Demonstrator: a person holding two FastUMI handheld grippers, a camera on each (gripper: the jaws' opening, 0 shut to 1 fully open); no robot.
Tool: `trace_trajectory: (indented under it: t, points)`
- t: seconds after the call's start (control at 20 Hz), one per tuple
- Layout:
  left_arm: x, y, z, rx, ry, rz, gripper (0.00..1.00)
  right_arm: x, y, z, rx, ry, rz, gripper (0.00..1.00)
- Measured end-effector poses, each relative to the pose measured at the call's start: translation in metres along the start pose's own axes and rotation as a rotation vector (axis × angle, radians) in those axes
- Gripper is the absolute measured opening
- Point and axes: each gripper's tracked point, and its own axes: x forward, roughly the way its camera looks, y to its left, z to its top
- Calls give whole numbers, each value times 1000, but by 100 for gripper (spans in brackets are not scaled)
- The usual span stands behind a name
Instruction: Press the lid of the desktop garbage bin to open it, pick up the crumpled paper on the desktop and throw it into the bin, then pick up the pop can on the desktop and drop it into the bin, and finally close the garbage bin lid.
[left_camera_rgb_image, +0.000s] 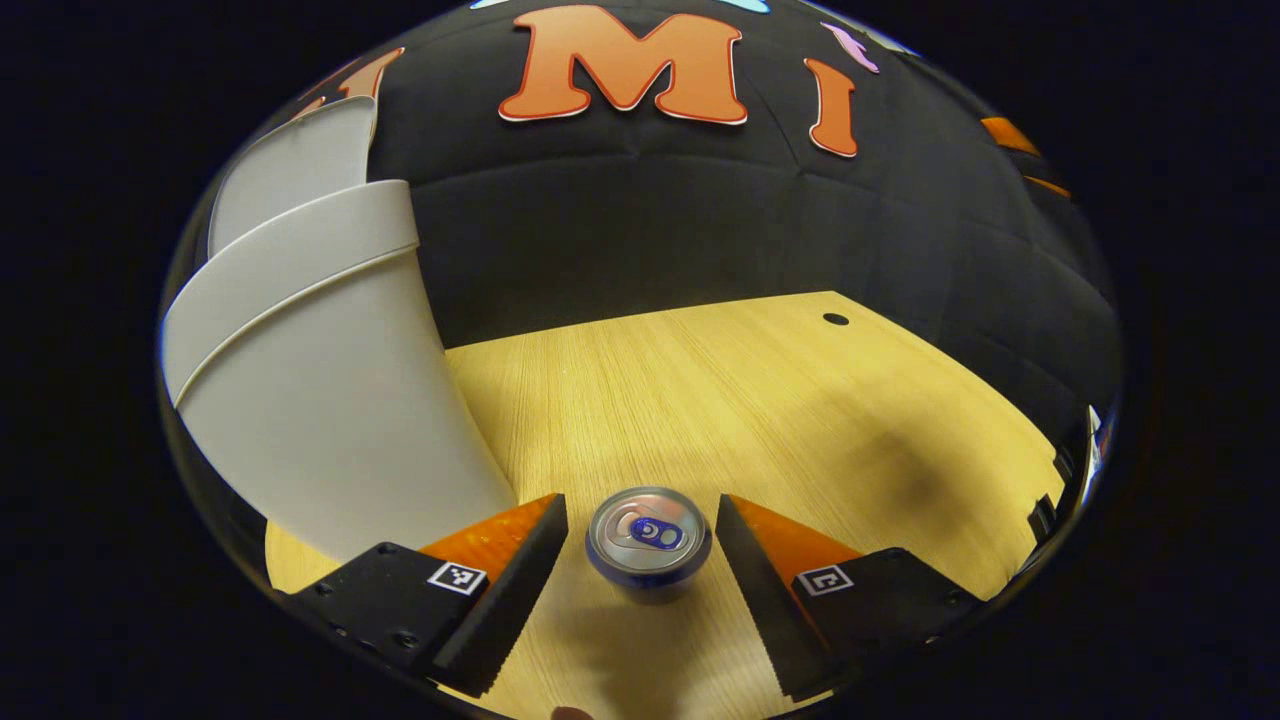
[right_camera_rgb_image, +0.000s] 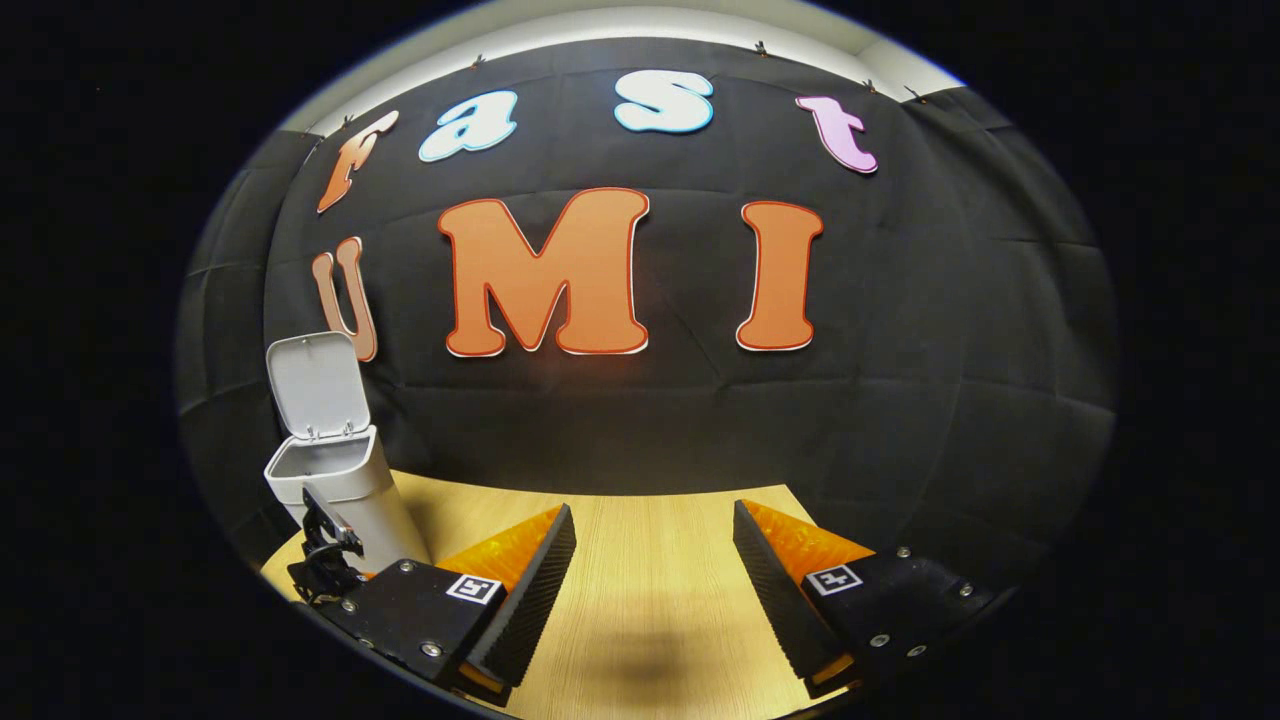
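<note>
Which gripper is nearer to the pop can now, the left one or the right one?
Left. The left gripper is open with the pop can standing between its fingers. The right gripper is open over bare desktop.

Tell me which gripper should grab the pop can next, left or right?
Left. In the left gripper view the pop can stands upright between the open left gripper, beside the bin. The right gripper is open over bare table, and the bin lid is already up.
</note>
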Motion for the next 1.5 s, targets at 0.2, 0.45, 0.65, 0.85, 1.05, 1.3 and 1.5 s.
trace_trajectory:
  t: [0.2, 0.45, 0.65, 0.85, 1.05, 1.3, 1.5]
  points:
    - [12, -1, -17, -21, 43, -8, 97, 3, 0, -3, 11, 10, 2, 95]
    - [25, -1, -29, -16, 83, -4, 97, 13, -12, -4, 14, 27, -5, 94]
    - [27, -2, -30, -43, 88, -13, 86, 17, -13, -7, 13, 35, -10, 95]
    - [26, -1, -26, -22, 85, 3, 84, 17, -9, -8, 13, 38, -8, 95]
    - [24, -1, -16, -3, 50, 9, 83, 15, -5, -7, 10, 33, -3, 95]
    - [20, 0, -8, -40, 8, 8, 83, 12, 2, -7, 0, 28, 9, 95]
    - [-8, 7, 29, -36, -74, 29, 83, 7, 7, -3, 13, 20, 20, 95]
